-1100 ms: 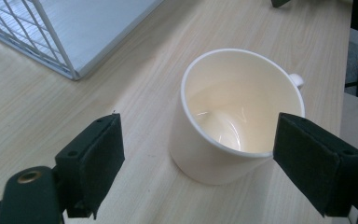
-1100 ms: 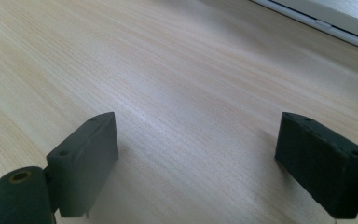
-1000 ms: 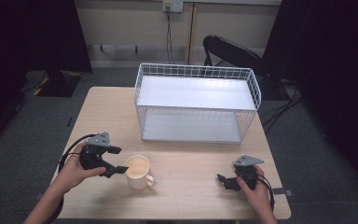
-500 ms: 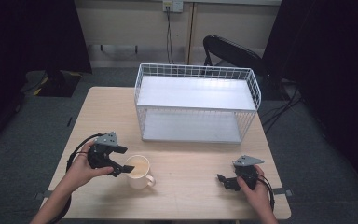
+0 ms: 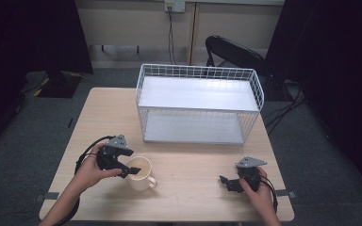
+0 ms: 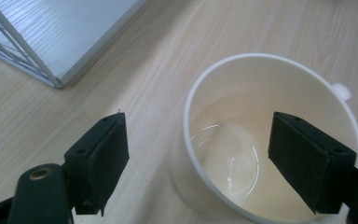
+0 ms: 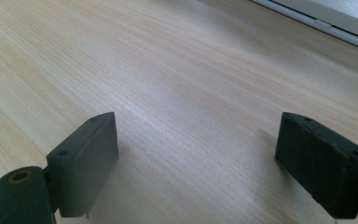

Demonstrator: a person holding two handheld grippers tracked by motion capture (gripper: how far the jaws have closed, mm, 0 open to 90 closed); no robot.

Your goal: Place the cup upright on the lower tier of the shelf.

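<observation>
A cream mug [image 5: 143, 176] stands upright and empty on the wooden table [image 5: 193, 202], with its handle turned away from my left gripper [image 5: 131, 170]. In the left gripper view the mug [image 6: 261, 88] has one black jaw outside its left wall and the other jaw inside the bowl, so my left gripper [image 6: 199, 128] straddles the wall. Those jaws have just been closing, but a gap still shows beside the outer pad [image 6: 105, 154]. My right gripper [image 5: 227, 182] rests low over bare wood at the table's front right. It [image 7: 196, 126] stands open with nothing between its jaws.
A white wire basket [image 5: 198, 71] with a pale shelf stands at the back middle of the table, and its corner [image 6: 28, 42] lies close behind the mug. A dark chair [image 5: 235, 52] stands beyond the table. Bare wood stretches between the two grippers.
My left gripper has shifted right and slightly down onto the mug, so one jaw now sits inside its rim. The mug and the right gripper have not moved.
</observation>
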